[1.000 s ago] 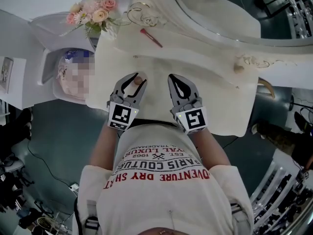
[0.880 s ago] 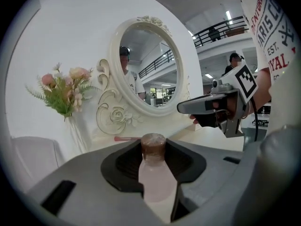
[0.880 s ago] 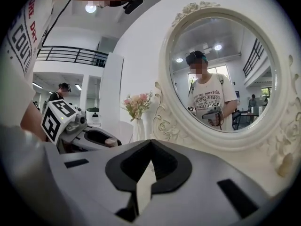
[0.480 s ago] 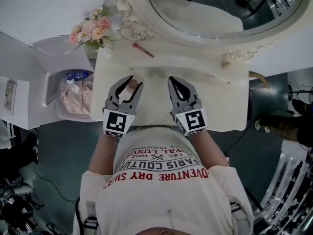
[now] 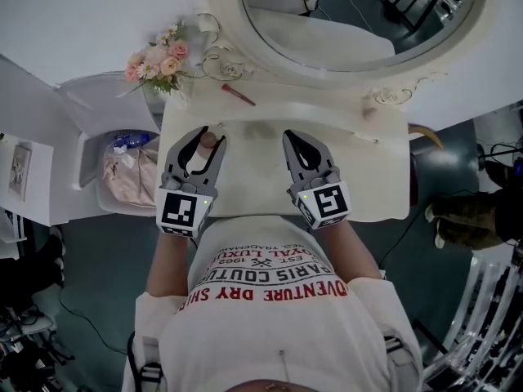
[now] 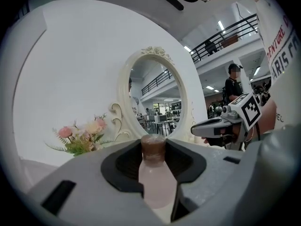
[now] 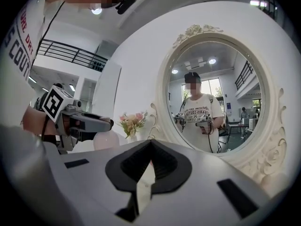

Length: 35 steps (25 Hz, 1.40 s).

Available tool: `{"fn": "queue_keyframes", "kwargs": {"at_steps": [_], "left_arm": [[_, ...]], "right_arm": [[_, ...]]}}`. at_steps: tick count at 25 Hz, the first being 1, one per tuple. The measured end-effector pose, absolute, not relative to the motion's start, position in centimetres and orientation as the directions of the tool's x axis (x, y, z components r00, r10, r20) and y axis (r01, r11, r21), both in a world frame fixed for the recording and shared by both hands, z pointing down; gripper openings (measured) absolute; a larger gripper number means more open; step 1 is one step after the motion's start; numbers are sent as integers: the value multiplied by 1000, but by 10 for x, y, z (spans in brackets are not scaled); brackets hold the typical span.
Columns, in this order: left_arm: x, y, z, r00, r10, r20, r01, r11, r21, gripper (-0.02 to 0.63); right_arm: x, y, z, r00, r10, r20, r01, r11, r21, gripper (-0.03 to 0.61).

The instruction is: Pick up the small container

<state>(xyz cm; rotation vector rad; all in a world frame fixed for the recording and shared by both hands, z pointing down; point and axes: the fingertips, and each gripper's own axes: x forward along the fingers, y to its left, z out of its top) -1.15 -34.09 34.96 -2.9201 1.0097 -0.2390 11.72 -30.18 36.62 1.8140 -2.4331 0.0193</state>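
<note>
Both grippers have risen: the left gripper point(image 5: 207, 135) pinches the small pink bottle point(image 6: 155, 185), brown cap forward, clear above the desk's point(image 5: 261, 190) left side. The right gripper point(image 7: 150, 143) is pressed together, empty. A loosened pinch could drop the smooth bottle onto the desk.

We see a pale pink container point(image 6: 157, 185) with a brown cap point(image 6: 154, 145), grey jaws lined in black, a cream table point(image 5: 261, 163), pink and peach flowers point(image 5: 159, 55), a red-lettered white shirt point(image 5: 278, 325).
</note>
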Motion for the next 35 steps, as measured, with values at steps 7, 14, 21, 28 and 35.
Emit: {"fn": "queue_keyframes", "kwargs": {"at_steps": [7, 14, 21, 28, 35], "left_arm": [[-20, -345, 345, 773, -623, 115, -616, -782, -96, 149], [-20, -345, 343, 780, -616, 113, -608, -788, -103, 149], [-23, -345, 344, 778, -618, 113, -609, -786, -101, 149], [-24, -345, 347, 779, -616, 117, -608, -787, -105, 149], [-25, -341, 346, 785, -608, 115, -600, -794, -99, 149]], "right_arm": [[108, -301, 363, -327, -941, 90, -942, 333, 51, -2], [104, -304, 365, -345, -933, 105, -935, 351, 50, -2], [99, -307, 366, -345, -932, 108, -934, 353, 65, -2], [99, -306, 365, -340, -934, 105, -934, 349, 75, -2], [99, -302, 365, -325, -940, 109, -940, 333, 77, -2]]}}
